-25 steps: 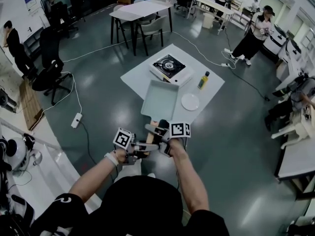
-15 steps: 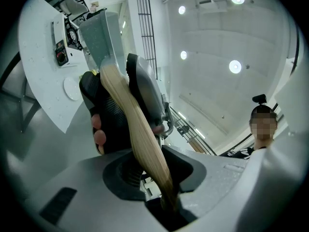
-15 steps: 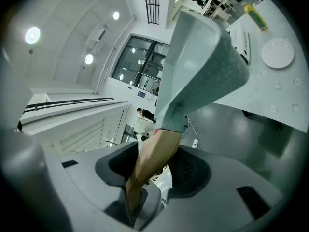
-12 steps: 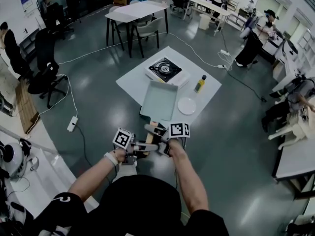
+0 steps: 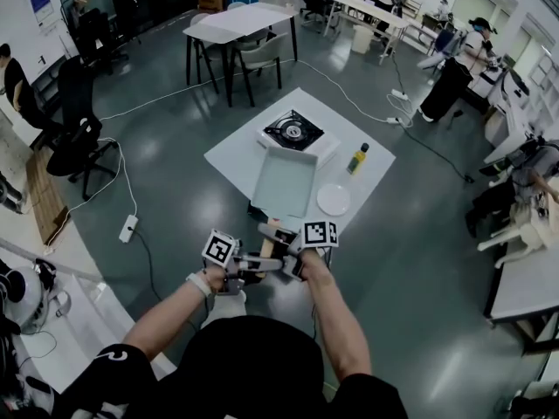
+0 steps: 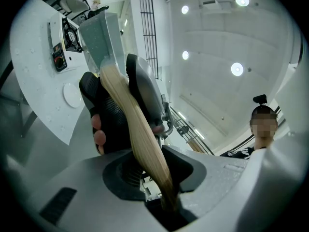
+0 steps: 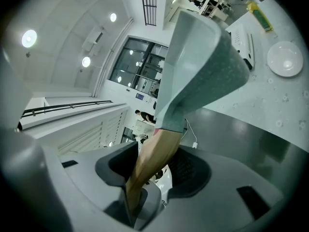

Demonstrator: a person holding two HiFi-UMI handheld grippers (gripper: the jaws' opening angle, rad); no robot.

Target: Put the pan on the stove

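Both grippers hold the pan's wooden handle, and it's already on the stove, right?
No. The left gripper and right gripper do hold the wooden handle, but the head view shows the pan held short of the stove, its burner uncovered.

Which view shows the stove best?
Head view: the whole stove shows from above on the table, beyond the pan. Left gripper view catches only part of the stove at the edge; right gripper view, a sliver behind the pan.

Pan handle [image 5: 272, 231]: near end hidden between left gripper [image 5: 260, 264] and right gripper [image 5: 278, 236], lower centre of head view.
Stove [image 7: 245, 43]: mostly behind the pan [image 7: 203, 57], upper right of right gripper view.
Bottle [image 5: 356, 158]: label too small to read.
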